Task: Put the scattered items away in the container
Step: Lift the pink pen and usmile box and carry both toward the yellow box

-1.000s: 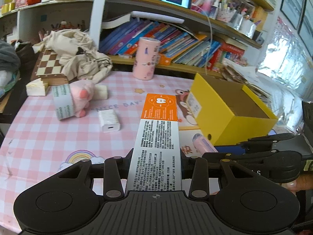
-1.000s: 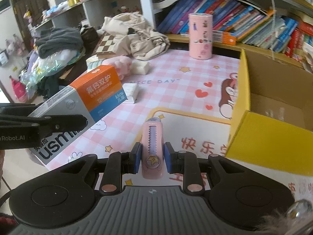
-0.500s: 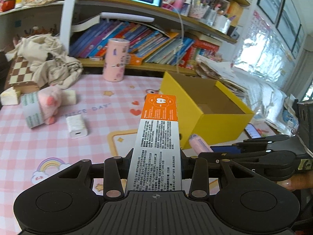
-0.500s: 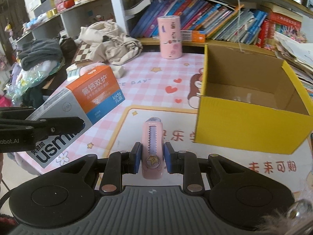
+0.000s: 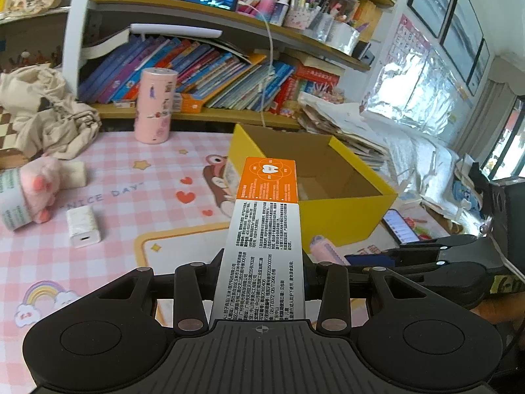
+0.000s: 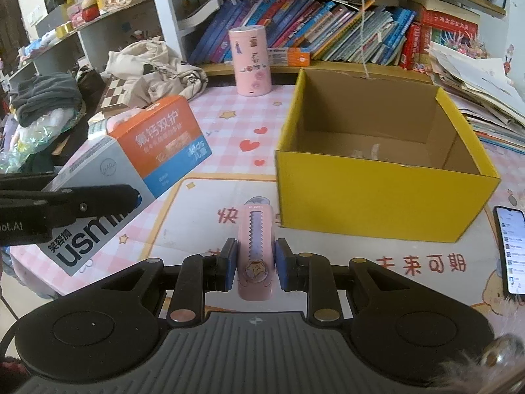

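right wrist: ridged pink cutter (image 6: 255, 249), boxy yellow carton (image 6: 377, 193).

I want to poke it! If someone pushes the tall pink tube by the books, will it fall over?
Probably, if pushed high up: the pink tube stands upright, taller than wide. Once down, its round body would likely roll across the table. A low, gentle push might just slide it.

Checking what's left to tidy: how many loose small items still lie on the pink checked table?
3 visible: a white charger block, a pink plush pig wrapped in a label, and a white eraser-like block behind it. Others may be hidden.
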`<act>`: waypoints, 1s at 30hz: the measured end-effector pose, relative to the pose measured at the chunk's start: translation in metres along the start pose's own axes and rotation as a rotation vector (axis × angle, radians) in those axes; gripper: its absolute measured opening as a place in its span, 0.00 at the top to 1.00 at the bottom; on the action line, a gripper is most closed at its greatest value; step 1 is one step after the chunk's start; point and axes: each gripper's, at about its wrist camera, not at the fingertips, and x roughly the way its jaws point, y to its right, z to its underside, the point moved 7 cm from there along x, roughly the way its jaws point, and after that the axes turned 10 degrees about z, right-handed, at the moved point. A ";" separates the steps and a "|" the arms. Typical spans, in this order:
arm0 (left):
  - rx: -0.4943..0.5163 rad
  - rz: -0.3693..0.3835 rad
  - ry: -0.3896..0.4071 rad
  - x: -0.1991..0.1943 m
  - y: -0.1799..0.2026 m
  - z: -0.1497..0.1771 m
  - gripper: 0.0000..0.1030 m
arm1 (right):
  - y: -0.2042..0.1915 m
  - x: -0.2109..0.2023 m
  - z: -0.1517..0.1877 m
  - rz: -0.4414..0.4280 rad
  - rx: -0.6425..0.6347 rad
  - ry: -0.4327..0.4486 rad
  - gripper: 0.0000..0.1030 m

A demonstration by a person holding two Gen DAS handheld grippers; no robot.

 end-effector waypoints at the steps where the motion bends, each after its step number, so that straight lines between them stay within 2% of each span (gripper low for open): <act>1: 0.003 0.005 -0.001 0.003 0.003 -0.002 0.63 | 0.005 -0.001 0.000 0.003 0.005 0.001 0.77; 14: 0.053 0.053 0.019 0.038 0.046 -0.036 0.63 | 0.063 -0.016 -0.022 0.015 0.042 0.069 0.78; 30: 0.044 0.007 0.064 0.094 0.062 -0.086 0.63 | 0.127 0.002 -0.079 -0.044 0.005 0.151 0.77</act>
